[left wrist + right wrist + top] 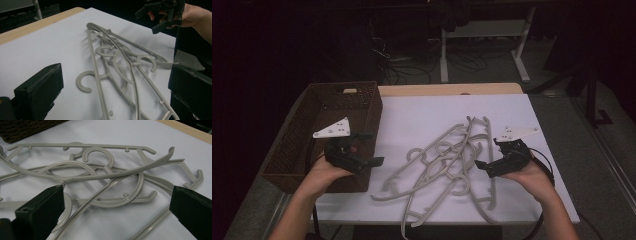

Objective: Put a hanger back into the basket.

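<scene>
Tangled heap of pale grey plastic clothes hangers [447, 162] mid-counter on white sheet [422, 115], overlapping so individual ones hard to separate, nearest hook cut off at counter edge. Left hand-held gripper [364, 148] and right hand-held gripper [486, 159] flanking, both released, empty. Brown woven basket [302, 145] far left, contents hidden.

Bare forearms, black grippers with blocky black fingers [37, 210], white three-cornered top plates, trailing black cables.
</scene>
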Action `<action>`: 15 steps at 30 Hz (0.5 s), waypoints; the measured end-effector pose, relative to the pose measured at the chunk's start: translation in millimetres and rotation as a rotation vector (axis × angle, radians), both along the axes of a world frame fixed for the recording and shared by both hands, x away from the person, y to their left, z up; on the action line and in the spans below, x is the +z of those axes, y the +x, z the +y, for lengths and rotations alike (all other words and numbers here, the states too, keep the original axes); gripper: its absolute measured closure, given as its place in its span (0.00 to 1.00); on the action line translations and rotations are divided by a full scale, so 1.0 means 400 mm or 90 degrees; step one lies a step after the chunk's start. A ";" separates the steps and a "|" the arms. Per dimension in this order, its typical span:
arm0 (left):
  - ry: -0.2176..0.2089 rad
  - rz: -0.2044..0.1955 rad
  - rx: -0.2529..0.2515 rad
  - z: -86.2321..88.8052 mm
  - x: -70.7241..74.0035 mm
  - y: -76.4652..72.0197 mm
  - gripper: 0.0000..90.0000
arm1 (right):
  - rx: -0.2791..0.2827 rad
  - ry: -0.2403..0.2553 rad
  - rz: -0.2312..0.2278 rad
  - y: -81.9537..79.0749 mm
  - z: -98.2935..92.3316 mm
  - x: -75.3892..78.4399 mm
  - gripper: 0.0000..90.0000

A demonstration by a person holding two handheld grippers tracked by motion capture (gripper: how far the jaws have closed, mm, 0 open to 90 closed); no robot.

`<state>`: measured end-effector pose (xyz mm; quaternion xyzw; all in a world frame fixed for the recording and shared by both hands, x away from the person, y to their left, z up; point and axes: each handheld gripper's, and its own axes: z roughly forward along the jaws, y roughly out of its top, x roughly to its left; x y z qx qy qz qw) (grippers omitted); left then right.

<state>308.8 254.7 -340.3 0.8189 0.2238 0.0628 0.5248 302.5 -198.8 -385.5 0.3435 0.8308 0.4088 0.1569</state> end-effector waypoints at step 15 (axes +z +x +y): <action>0.031 0.014 -0.074 -0.158 -0.047 -0.024 0.04 | -0.007 -0.001 0.008 0.006 -0.006 -0.013 0.00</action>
